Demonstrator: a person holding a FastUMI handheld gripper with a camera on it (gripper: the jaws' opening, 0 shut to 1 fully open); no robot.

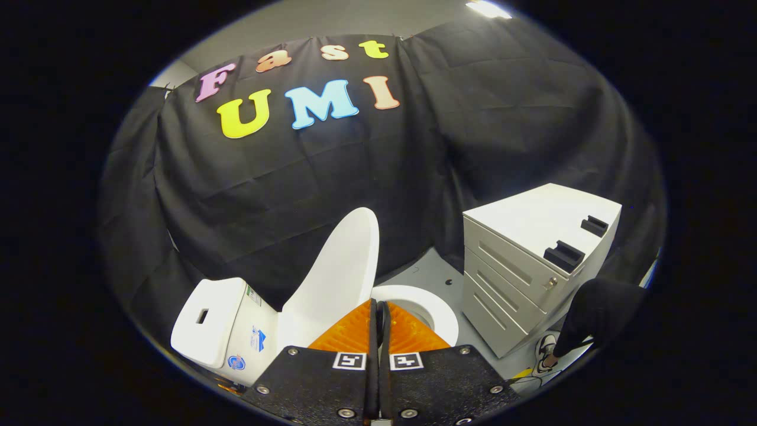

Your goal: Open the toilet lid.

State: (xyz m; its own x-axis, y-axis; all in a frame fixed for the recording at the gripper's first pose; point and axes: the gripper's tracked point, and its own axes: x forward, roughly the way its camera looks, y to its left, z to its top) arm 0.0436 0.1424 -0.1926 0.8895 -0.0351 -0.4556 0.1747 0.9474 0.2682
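Lid up, tool closed and empty just in front of the bowl.

I see the lid [340, 278] standing raised, tilted back toward the tank [216, 319] at its left, with the seat [434, 310] and open bowl exposed to the right of it. My tool [378, 313] sits near me, its two fingers pressed together with nothing between them, their tips just short of the seat and lid base and touching neither as far as I can tell. Farther right, apart from the toilet, stands a white drawer cabinet [532, 254] on the grey floor [432, 269]. A person's dark-trousered leg [597, 313] and shoe show at the cabinet's near right corner.
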